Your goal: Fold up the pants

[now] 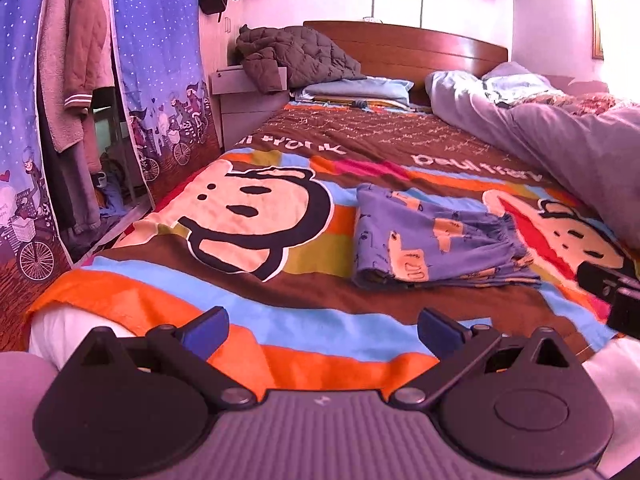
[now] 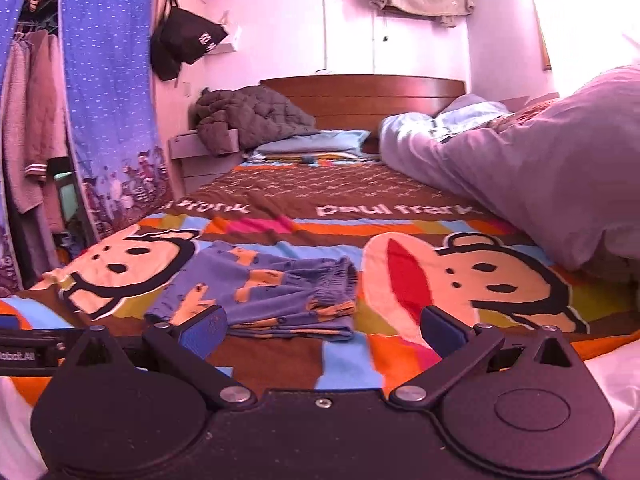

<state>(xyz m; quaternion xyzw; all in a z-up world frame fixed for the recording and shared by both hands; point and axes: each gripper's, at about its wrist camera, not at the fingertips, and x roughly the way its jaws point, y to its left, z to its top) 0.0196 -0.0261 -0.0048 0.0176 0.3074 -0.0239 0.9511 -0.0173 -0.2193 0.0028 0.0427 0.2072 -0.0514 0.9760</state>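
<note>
Lying folded into a compact stack on the blanket (image 1: pixel 248 300) near the foot of the bed, the pants (image 1: pixel 436 240) sit ahead of both tools with their gathered waistband turned toward the right, and neither tool touches them. The left tool (image 1: pixel 322 330) hangs spread wide over the blanket's striped edge, holding nothing; the right tool (image 2: pixel 324 330) is likewise spread and empty, with its left finger just in front of the stack's near corner. The fold looks close to done, so the main risk, as I judge it, is undoing it: a finger sweeping low across the near corner could drag the top layer and spring the stack apart, since the thin cloth lies loosely on a plush, yielding surface. A pinch that takes only the upper layer would peel it back rather than move the whole stack. The soft blanket could also bunch under a pressing finger and tilt the pile. Around it, a rumpled duvet (image 2: pixel 540 176) slopes down along the right side, near the stack but apart from it, leaving less room there. A quilted jacket (image 1: pixel 296 56) and a pillow (image 1: pixel 356 90) lie well away by the headboard (image 2: pixel 360 96). Hung clothes (image 1: pixel 72 60) and a curtain (image 1: pixel 160 60) flank the left. Nothing stands between the tools and the pants.
</note>
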